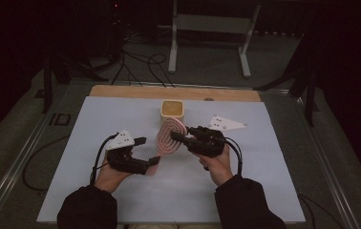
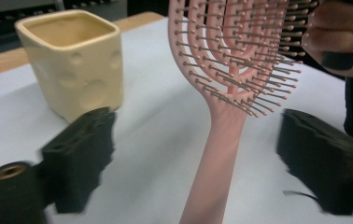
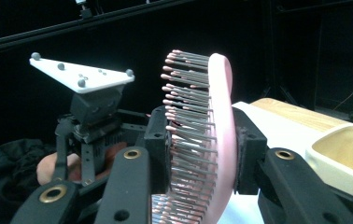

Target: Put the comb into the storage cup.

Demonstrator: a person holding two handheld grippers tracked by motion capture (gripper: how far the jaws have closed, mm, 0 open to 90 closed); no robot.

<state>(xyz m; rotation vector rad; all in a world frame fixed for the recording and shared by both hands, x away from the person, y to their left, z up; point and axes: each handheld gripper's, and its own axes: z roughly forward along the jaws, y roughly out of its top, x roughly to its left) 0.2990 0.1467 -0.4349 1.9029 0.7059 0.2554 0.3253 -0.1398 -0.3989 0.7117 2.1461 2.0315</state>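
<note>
Looking down on the white tabletop (image 1: 121,200), we see a pink hairbrush (image 1: 168,136) raised above its middle, head toward the far edge and handle toward the near-left corner. The right gripper (image 1: 181,137) has its jaws clamped on the brush head: in the right gripper view one pad sits among the bristles and the other against the smooth back of the hairbrush (image 3: 216,140). The left gripper (image 1: 146,155) has its jaws standing wide on either side of the handle, touching neither side of it, as the left gripper view shows around the hairbrush (image 2: 216,154). We note a cream square cup (image 1: 172,109) standing upright near the middle of the far edge, just beyond the brush head.
</note>
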